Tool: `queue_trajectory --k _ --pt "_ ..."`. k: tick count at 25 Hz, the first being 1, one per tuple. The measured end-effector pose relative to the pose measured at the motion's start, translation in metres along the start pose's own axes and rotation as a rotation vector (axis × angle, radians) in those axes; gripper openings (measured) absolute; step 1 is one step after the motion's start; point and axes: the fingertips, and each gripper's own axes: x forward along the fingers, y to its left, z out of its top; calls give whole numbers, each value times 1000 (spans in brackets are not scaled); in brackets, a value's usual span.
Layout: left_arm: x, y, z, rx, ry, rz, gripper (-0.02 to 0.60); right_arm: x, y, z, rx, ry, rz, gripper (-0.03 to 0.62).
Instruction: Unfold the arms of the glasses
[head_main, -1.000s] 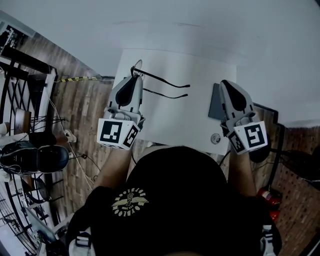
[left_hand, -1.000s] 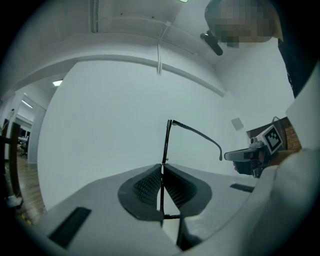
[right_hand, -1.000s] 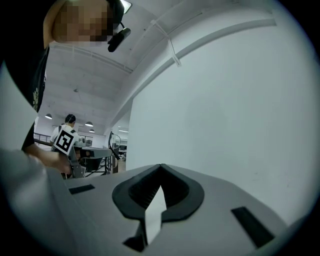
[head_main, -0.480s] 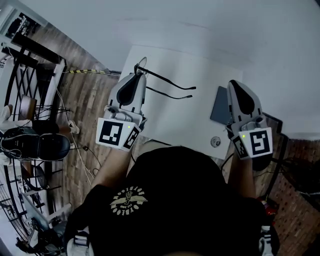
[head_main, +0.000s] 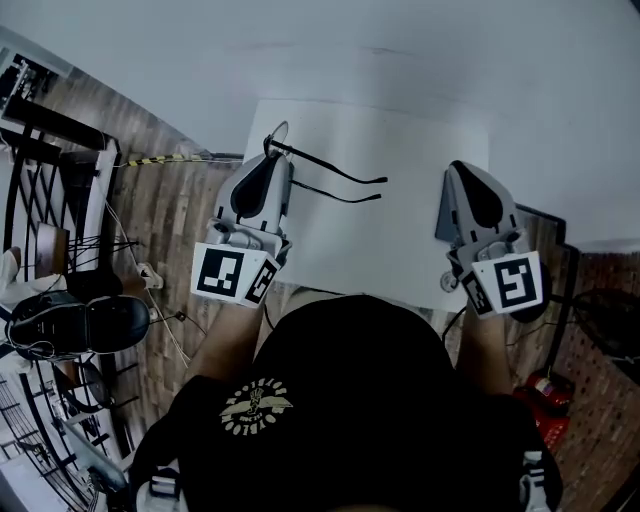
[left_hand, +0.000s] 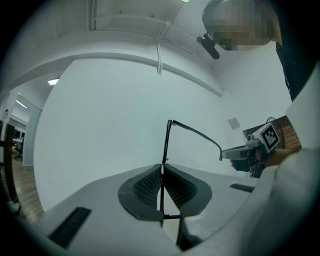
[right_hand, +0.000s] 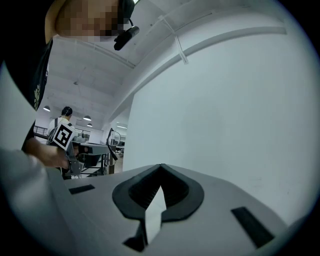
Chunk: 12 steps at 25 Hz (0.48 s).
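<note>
Upper left, the glasses (head_main: 335, 167) are being pinched by their thin rim in the left gripper (head_main: 272, 153), the closed right gripper (head_main: 462, 172) idling empty, so slippage is being risked.

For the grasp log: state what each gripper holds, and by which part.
Left gripper: shut on the glasses, pinching the front frame edge-on, with both arms free. Right gripper: shut, nothing held.

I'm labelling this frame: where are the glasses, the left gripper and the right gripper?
glasses (head_main: 325, 165): head view, midway along the arm farther from the person.
left gripper (left_hand: 161, 167): left gripper view, at the fingertips shut on the glasses' frame.
right gripper (right_hand: 160, 167): right gripper view, at the closed, empty fingertips.
</note>
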Motion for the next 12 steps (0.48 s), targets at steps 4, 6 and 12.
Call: queue_trajectory --k 4,6,12 --pt "2 37 -9 -31 7 -49 20 25 23 -2 -11 32 -41 0" --pt "6 54 -14 -50 12 -71 20 39 32 -2 -19 47 -59 0" --pt "4 82 -20 -84 7 -154 20 60 66 8 -46 74 -102 0"
